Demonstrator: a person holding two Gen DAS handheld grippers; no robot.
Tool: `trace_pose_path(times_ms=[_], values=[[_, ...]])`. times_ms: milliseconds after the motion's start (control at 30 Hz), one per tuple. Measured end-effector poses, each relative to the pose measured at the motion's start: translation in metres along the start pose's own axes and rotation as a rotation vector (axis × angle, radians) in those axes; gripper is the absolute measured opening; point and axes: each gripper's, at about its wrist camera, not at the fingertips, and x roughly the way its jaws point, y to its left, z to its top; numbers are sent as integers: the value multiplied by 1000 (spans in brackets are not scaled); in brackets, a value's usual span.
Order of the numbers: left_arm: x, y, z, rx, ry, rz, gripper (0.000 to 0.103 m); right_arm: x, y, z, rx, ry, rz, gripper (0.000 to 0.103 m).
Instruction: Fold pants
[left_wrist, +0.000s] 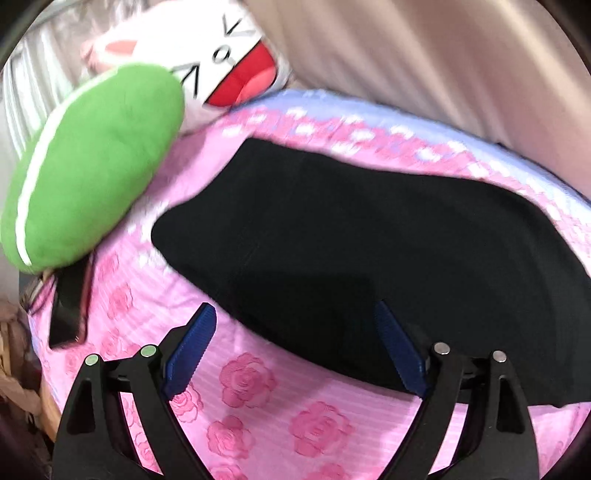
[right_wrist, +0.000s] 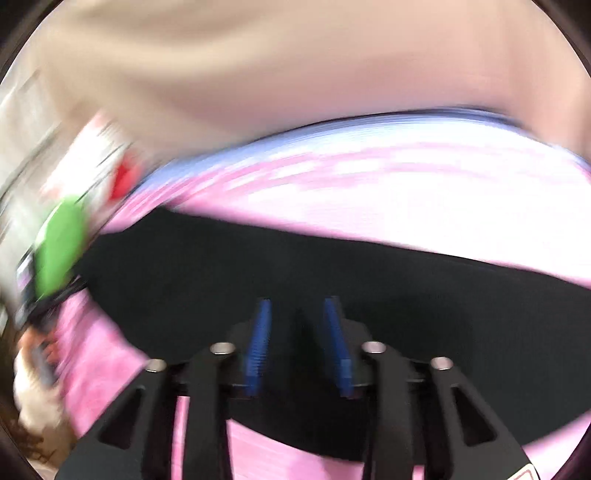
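The black pants (left_wrist: 332, 236) are laid flat on a bed, on a pink sheet (left_wrist: 243, 380) with roses. They stretch from the left side to the right side, with their near edge close to both grippers. They look folded along their length already, though the dark cloth hides any crease.

The left gripper (left_wrist: 295, 347) is held wide apart above the near edge of the pants. Nothing is held in it. One blue pad (left_wrist: 192, 347) is seen over the sheet and the other over the cloth.

The right gripper (right_wrist: 297, 343) is set narrow, with a gap between its pads, over the near edge of the pants. This picture is badly blurred, so it may be that a bit of cloth is caught there, but no pinch can be seen.

A green cushion (left_wrist: 92, 166) and a white plush toy (left_wrist: 221, 55) are lying at the far left of the bed, near the left end of the pants.

Things could go wrong from here. The pink sheet could be grabbed together with the pants, because the left gripper is half over it. Only the top layer could be picked up, and the fold would be pulled open. The cushion could be bumped if the cloth is swung to the left.
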Motion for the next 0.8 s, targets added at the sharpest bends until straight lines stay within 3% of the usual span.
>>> trace_pose_path(times_ms=[67, 133, 200, 300, 333, 367, 433, 533, 600, 700, 767, 800], values=[[-15, -15, 1, 24, -28, -27, 86, -40, -76, -10, 120, -66, -204, 44], [-26, -35, 1, 49, -49, -51, 86, -66, -137, -16, 192, -100, -341, 46], [-34, -61, -2, 74, -56, -83, 86, -70, -169, -15, 209, -93, -375, 48], [-36, -97, -6, 106, -43, -112, 86, -56, -201, -7, 206, -34, -370, 51], [-37, -105, -7, 113, -39, -116, 86, -52, -205, -6, 201, -23, -350, 45], [-39, -116, -9, 123, -36, -122, 86, -46, -206, -2, 186, -18, -313, 9], [-42, -133, -11, 142, -30, -123, 86, -48, -208, 0, 159, -7, -276, 7], [-48, -157, -12, 174, -35, -115, 86, -77, -199, 20, 82, -114, -265, 7], [-50, -168, -15, 195, -41, -115, 86, -81, -211, 24, 102, -134, -252, 7], [-47, -182, -17, 208, -27, -120, 87, -35, -240, 7, 155, 34, -259, 13], [-46, -186, -18, 213, -18, -116, 86, -47, -238, 3, 186, -18, -262, 35], [-46, -186, -19, 215, -17, -117, 86, -58, -236, 1, 213, -40, -283, 38]])
